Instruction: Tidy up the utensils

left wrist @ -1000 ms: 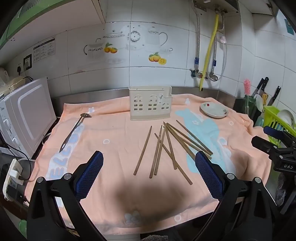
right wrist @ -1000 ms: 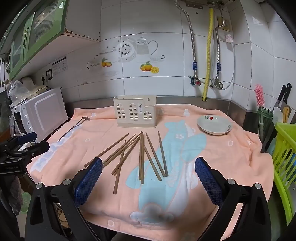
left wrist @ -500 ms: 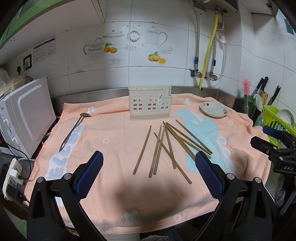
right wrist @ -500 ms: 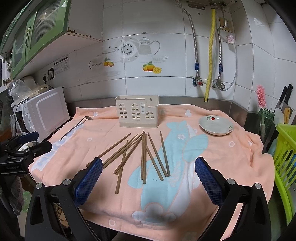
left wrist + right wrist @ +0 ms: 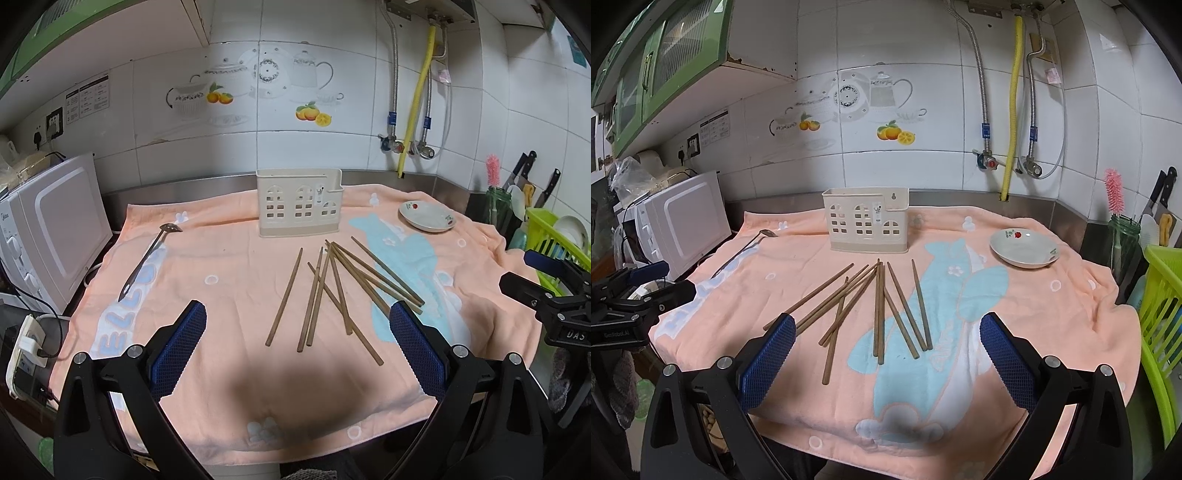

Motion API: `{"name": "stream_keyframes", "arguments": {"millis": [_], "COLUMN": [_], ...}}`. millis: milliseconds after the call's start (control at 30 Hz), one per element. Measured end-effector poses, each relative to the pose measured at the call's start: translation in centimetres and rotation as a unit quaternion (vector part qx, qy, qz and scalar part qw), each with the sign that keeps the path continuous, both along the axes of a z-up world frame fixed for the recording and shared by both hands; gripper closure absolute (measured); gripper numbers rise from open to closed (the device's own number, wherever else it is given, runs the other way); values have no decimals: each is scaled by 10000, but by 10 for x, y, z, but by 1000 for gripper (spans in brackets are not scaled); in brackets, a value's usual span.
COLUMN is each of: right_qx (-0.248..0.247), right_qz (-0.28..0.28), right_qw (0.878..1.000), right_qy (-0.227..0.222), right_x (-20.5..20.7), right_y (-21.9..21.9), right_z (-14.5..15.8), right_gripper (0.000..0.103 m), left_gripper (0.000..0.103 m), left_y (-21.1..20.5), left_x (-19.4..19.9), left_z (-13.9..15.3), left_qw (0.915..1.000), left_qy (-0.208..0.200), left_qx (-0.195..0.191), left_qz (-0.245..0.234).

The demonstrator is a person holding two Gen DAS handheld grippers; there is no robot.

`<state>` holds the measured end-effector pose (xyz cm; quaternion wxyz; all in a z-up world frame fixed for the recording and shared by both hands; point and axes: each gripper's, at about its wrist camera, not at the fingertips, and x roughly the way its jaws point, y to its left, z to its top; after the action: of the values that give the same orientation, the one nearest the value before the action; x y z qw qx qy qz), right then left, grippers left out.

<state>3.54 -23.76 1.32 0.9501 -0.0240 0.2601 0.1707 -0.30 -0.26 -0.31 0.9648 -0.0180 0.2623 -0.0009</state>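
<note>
Both claws stood wide apart and held nothing. In its own view the left gripper [image 5: 297, 338] filled the bottom of the frame, its blue pads [image 5: 177, 345] flanking the near ends of the chopsticks [image 5: 325, 291]. The right gripper [image 5: 886, 349] sat the same way at the bottom of its frame, pads spread, hovering above the towel [image 5: 1052, 306] short of the sticks.

The chopsticks lay loose in the centre of both frames, a fan of thin brown sticks, several crossing one another, on the peach towel. The cream utensil holder [image 5: 299, 206] stood upright behind them, above centre, apart from their far tips. A metal ladle-like spoon [image 5: 149, 258] lay alone at the left of the left view, well apart from the sticks, and a small dish [image 5: 1024, 247] sat at the right.

Nothing looked sorted yet; the holder appeared empty, though its inside was only partly visible.

The sticks were probably light, stiff wood or bamboo, smooth and narrow, so likely to roll or twist between the pads. The soft towel should give under the fingertips, which would help a pad get beneath a stick. A single outlying stick, such as the one furthest left in the left view, seemed the easier first pick, taken near its middle so it would not tip. The crossed ones risked dragging neighbours along
</note>
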Motion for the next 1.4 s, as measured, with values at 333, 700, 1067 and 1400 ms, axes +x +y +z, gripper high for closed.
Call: {"name": "stream_keyframes", "arguments": {"millis": [333,700,1067,1400], "right_qx": [-17,-8,-25,-63], "right_qz": [29,40,54,76], "right_qw": [10000,10000,10000,9999], "right_qy": [12,29,44,125], "right_x": [2,2,4,10], "right_y": [1,1,2,5], "right_z": [-1,-2,-4,-10], "right_gripper": [6,6,6,6], "left_gripper": [5,5,5,5], "left_y": [-1,0,2,3], "left_x": [2,2,5,11], "left_z": [-1,-1,-3,-7], "left_qw": [10000,10000,10000,9998], "left_qy": [25,44,88,185], "left_qx": [7,-3,-23,-37], "left_qz": [0,4,26,38]}}
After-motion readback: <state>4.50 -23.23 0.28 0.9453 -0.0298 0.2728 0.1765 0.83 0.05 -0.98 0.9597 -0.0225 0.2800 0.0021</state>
